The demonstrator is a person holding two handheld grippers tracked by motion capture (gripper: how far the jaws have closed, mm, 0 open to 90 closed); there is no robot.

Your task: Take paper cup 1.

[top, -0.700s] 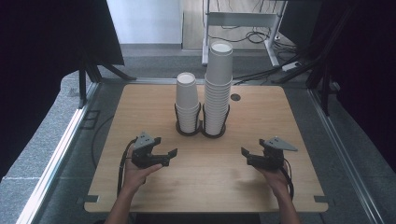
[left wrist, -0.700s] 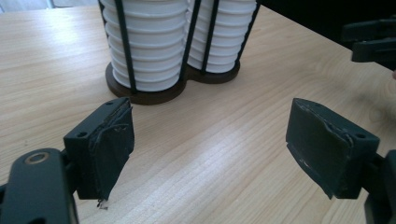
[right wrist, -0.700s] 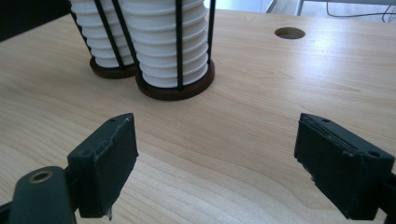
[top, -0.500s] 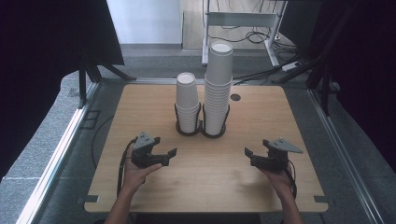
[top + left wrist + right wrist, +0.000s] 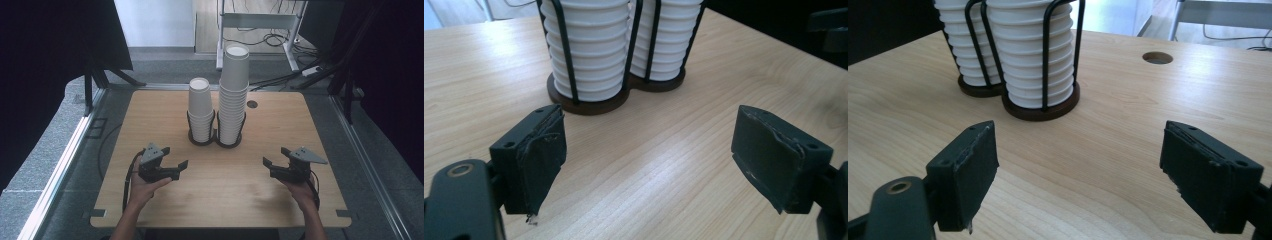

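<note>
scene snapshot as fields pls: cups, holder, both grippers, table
surface: wooden table with a round hole near its far edge
holder: black wire double holder on dark round bases, mid-table
shorter cup stack: white paper cups, left slot
taller cup stack: white paper cups, right slot
left gripper: jaws apart, nothing between them, aimed at the stacks
right gripper: jaws apart, nothing between them, aimed at the stacks
contact: neither gripper touches cups or holder

In the left gripper view, the left tool point(image 5: 649, 160) has its two black jaws standing wide apart over the bare wooden desk point(image 5: 664, 165), with nothing between them. At 12 o'clock, well apart from the jaws, two stacks of white paper cups point(image 5: 594, 55) stand in a black wire holder point(image 5: 589, 102) with a dark round base. At 2 o'clock, a dark part of the other tool point(image 5: 831, 30) is visible at the edge.
</note>
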